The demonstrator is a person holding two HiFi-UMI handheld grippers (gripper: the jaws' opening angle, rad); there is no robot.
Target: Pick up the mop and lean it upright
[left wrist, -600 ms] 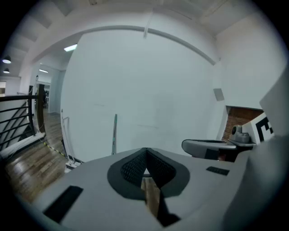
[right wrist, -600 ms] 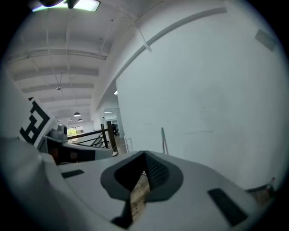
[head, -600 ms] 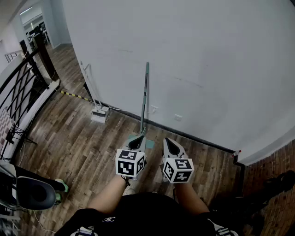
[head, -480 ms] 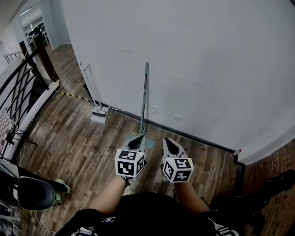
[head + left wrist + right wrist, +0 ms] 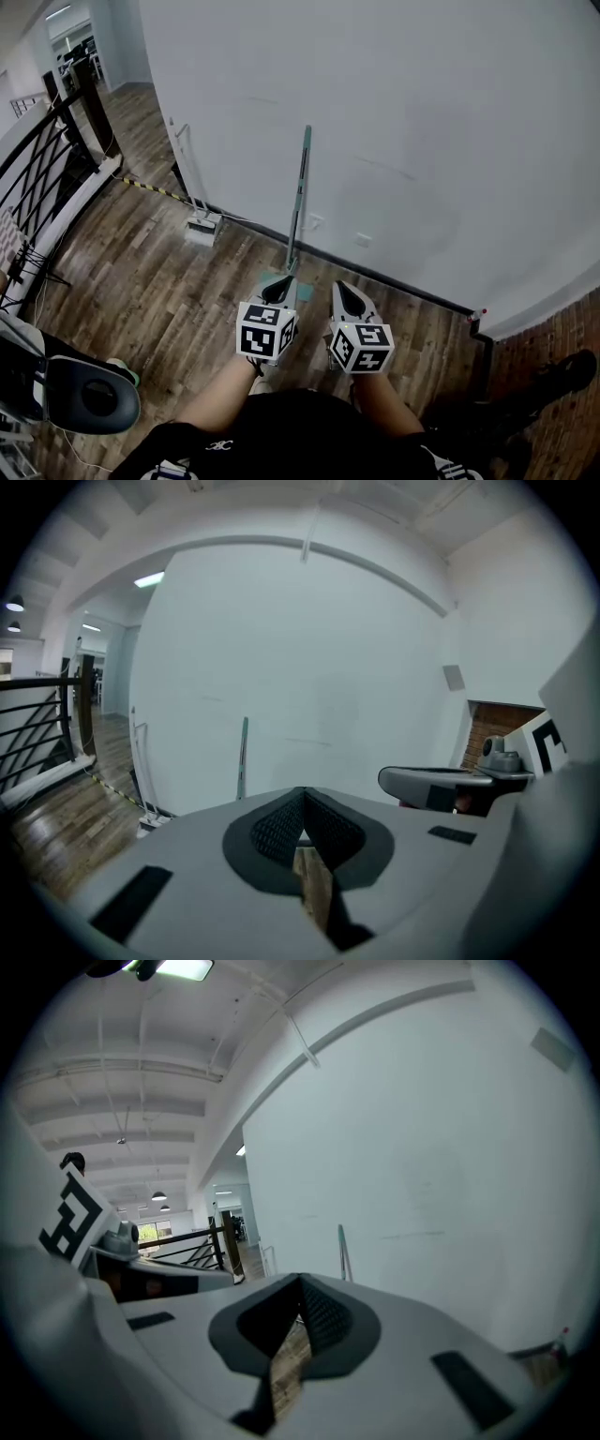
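The mop (image 5: 297,202) stands upright with its teal-and-grey handle leaning against the white wall and its teal head (image 5: 279,282) on the wood floor. Its handle also shows in the left gripper view as the mop handle (image 5: 242,758) and in the right gripper view as the mop handle (image 5: 343,1251). My left gripper (image 5: 277,292) hovers just short of the mop head, shut and empty, its tips meeting (image 5: 302,795). My right gripper (image 5: 345,296) is beside it to the right, also shut with nothing in it (image 5: 302,1284). Neither gripper touches the mop.
A white floor tool (image 5: 202,230) leans on the wall further left. A black railing (image 5: 45,178) runs along the left side and a yellow-black strip (image 5: 150,191) crosses the floor. A chair (image 5: 86,401) stands at lower left. Brick wall (image 5: 553,323) at right.
The head view has swung slightly, so the mop sits a little further right in the picture. Both grippers stay shut in the same place, and the mop still leans on the wall.
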